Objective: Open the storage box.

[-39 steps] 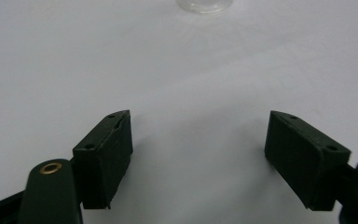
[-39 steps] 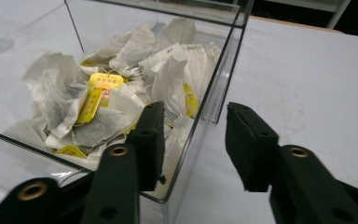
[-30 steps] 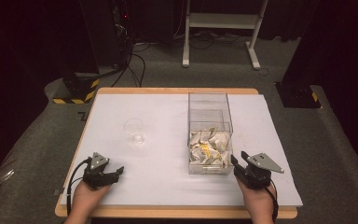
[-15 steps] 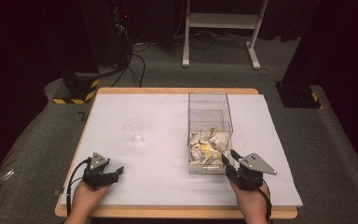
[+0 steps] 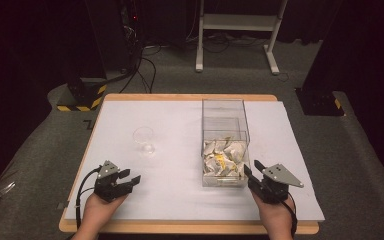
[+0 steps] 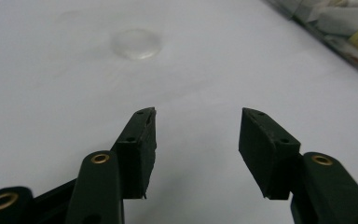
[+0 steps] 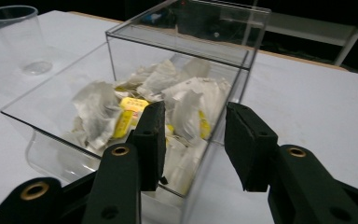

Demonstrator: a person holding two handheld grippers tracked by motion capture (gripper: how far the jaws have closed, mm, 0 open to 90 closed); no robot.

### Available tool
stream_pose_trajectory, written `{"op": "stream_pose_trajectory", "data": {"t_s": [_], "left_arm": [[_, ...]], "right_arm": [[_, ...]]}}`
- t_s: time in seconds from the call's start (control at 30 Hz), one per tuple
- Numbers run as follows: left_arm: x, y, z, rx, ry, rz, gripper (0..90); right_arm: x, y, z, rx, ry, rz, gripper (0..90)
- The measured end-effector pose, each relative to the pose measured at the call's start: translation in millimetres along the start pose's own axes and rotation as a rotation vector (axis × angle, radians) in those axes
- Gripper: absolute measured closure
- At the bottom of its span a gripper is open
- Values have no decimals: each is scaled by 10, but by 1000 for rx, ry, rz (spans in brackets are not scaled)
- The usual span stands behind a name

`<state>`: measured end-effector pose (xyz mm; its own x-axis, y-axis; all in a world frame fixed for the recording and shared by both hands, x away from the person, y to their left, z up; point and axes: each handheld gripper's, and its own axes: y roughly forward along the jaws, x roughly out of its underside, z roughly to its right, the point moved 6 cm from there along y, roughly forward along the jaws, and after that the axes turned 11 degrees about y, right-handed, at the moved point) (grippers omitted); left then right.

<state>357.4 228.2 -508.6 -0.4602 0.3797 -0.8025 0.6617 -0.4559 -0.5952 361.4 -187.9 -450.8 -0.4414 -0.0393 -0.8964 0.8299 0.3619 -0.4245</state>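
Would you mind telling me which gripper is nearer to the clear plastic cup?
The left. The left gripper sits just in front of the cup, slightly to its left, with bare table between them. The right gripper is farther off, at the clear box's near right corner.

Clear glossy plastic box (image 5: pixel 225 145), crumpled paper sachets (image 5: pixel 222 157), matt white table (image 5: pixel 170 125)

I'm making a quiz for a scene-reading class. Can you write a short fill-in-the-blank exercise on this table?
1. The clear box holds crumpled ____ with yellow labels.
2. The plastic cup stands ____ on the white table.
3. The right tool has its jaws astride a ____ of the box.
4. The left tool has ____ between its jaws.

Missing words: packets; upright; corner; nothing
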Motion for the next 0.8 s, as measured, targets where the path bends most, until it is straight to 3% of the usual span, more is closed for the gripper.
{"op": "stream_pose_trajectory", "data": {"t_s": [0.27, 0.43, 0.6, 0.8], "left_arm": [[-324, -66, 139, 17, 16, 68, 511], [-437, -40, 199, 42, 35, 82, 591], [-604, -28, 369, 73, 56, 126, 623], [-718, 19, 521, 92, 65, 115, 678]], "right_arm": [[98, -20, 222, 31, 39, 4, 582], [177, 0, 313, 63, 29, 8, 580], [271, 43, 406, 81, 36, -11, 574], [421, 123, 499, 88, 36, -55, 573]]}}
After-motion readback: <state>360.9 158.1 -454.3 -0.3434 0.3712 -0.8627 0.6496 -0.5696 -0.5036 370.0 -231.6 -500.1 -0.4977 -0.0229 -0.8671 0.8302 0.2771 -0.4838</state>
